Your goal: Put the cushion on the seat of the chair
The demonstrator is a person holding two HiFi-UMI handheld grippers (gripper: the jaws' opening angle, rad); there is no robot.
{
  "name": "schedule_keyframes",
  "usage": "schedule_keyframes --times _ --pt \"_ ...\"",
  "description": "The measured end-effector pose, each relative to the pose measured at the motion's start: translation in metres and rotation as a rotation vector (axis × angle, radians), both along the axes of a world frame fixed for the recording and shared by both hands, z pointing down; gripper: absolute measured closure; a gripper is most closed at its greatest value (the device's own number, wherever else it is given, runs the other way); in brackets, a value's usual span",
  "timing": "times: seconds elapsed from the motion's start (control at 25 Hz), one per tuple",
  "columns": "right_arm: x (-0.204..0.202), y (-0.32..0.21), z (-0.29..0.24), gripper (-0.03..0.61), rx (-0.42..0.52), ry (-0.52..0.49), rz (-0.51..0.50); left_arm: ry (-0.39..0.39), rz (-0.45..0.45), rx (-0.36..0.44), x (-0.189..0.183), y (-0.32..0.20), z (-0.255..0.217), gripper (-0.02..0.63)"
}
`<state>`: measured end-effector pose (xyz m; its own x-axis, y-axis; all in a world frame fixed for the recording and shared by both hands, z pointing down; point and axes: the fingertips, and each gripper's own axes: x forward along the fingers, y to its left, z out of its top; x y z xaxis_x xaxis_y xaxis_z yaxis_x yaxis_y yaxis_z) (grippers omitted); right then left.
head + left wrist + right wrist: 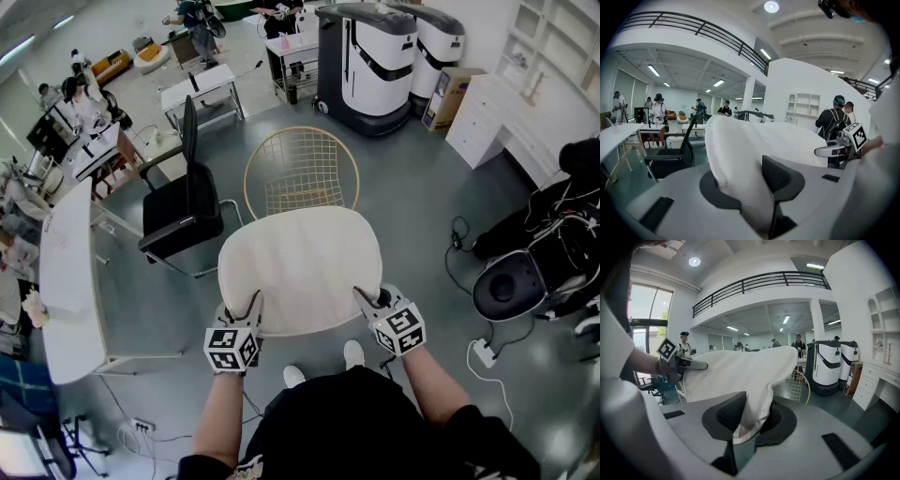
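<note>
I hold a round cream cushion [300, 267] flat in the air, between me and the gold wire chair [300, 173]. My left gripper [246, 314] is shut on the cushion's near left edge, and my right gripper [367, 302] is shut on its near right edge. In the left gripper view the cushion [740, 159] bulges thick between the pads. From the right gripper view only a thin fold of the cushion [752, 401] is pinched, and the chair's wire back [794, 387] shows beyond it. The cushion hides the front part of the chair's seat in the head view.
A black office chair [183, 211] stands left of the wire chair, beside a white table [70, 281]. Two large white and black machines [375, 61] stand behind. A white cabinet [502, 117] is at the right, with a black stool [511, 286] and cables nearer me.
</note>
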<state>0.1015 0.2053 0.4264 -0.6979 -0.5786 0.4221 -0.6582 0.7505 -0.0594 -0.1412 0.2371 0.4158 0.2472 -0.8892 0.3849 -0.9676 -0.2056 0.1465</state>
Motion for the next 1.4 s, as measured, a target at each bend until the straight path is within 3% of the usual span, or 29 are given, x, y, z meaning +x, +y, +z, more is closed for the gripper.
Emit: schedule_keyframes --times 0.68,1.4 --pt "0.003 0.000 0.004 0.494 -0.002 -0.033 -0.006 -0.009 -0.002 -0.003 0.002 0.001 0.000 0.466" --pt "0.060 -0.067 0.024 0.497 -0.048 -0.059 -0.041 -0.009 -0.056 -0.036 0.060 -0.053 0.013 0.466"
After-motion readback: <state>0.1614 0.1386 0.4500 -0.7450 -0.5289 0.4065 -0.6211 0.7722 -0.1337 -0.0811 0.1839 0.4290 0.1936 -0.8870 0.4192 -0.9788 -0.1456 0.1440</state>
